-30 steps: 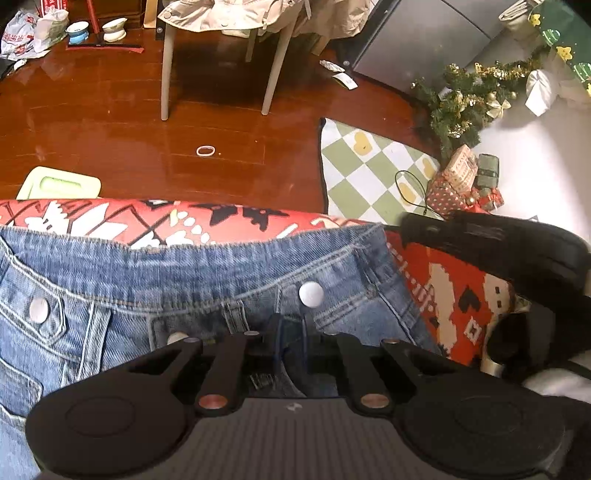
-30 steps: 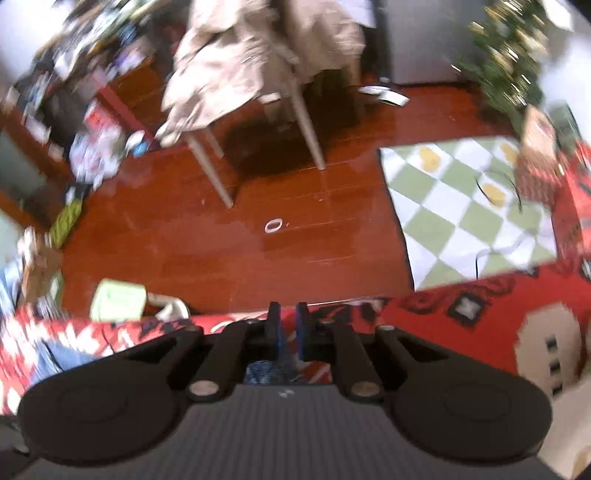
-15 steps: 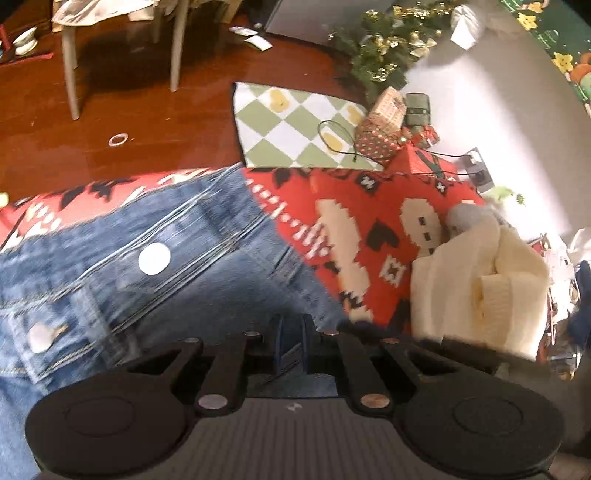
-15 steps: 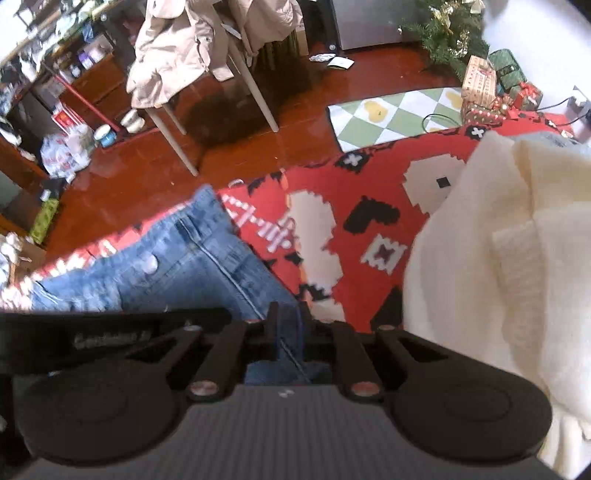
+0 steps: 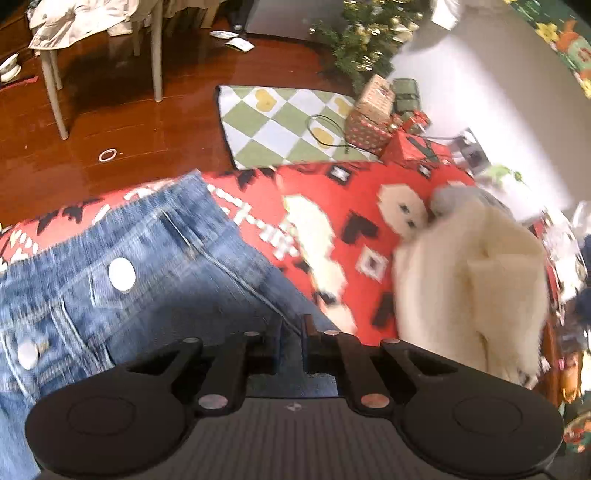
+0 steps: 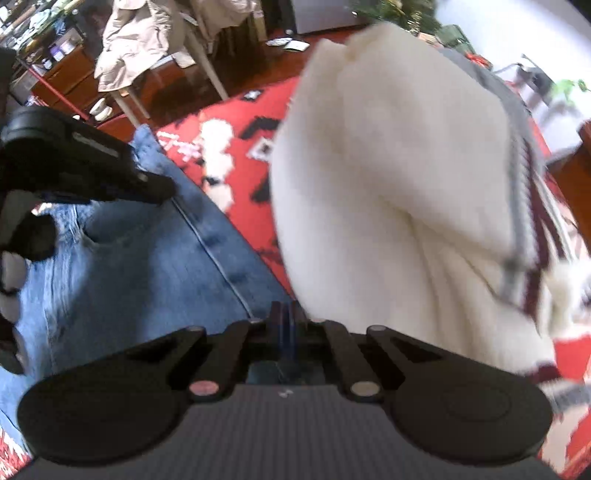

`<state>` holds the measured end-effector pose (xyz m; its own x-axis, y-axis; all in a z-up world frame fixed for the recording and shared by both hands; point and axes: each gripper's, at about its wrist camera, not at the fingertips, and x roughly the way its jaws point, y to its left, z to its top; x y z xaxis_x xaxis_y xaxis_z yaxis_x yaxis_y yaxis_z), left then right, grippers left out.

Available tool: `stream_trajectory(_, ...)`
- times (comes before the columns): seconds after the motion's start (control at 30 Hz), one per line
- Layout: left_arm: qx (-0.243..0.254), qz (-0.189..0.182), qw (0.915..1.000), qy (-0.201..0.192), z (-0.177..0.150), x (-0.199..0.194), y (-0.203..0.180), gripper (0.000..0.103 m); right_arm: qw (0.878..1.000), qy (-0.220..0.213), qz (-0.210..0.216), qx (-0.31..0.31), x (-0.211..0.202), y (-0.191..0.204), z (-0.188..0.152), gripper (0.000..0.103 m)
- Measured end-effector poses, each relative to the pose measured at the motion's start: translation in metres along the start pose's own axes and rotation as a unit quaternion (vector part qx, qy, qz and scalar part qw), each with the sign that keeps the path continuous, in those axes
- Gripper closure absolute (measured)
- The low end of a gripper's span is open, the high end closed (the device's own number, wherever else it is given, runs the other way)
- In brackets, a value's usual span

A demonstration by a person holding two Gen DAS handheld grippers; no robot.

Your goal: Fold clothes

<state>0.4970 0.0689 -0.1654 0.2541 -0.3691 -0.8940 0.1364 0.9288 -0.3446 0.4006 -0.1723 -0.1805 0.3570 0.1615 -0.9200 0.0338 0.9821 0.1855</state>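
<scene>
Blue jeans (image 5: 147,288) lie on a red patterned blanket (image 5: 332,192), their waistband and metal buttons to the left. My left gripper (image 5: 290,332) is shut on a fold of the denim. A folded cream sweater (image 5: 469,288) sits on the blanket to the right. In the right wrist view the sweater (image 6: 388,166) fills the upper right and the jeans (image 6: 147,251) the left. My right gripper (image 6: 286,317) is by the jeans' edge, beside the sweater; its jaws are closing and the pads meet with no cloth seen between them. The left gripper's black body (image 6: 74,162) shows at upper left.
Beyond the blanket is a dark wooden floor (image 5: 147,147) with a green checkered mat (image 5: 273,125). A chair draped with a beige coat (image 5: 85,14) stands at the back left. A Christmas tree (image 5: 362,40) and wrapped gifts (image 5: 373,122) stand by the white wall.
Both views have swung right along the blanket, so the jeans slid left and the cream sweater came in, now large in the right view. The right pads, earlier holding denim, have closed together.
</scene>
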Motion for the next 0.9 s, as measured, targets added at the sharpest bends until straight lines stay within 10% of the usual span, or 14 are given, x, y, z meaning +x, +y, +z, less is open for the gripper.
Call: stream_trajectory(0.9, -0.026, 0.000, 0.9985, 0.048, -0.184, -0.059, -0.020, 0.095, 0.999, 0.009, 0.032, -0.034, -0.061, -0.022, -0.079, 0.091)
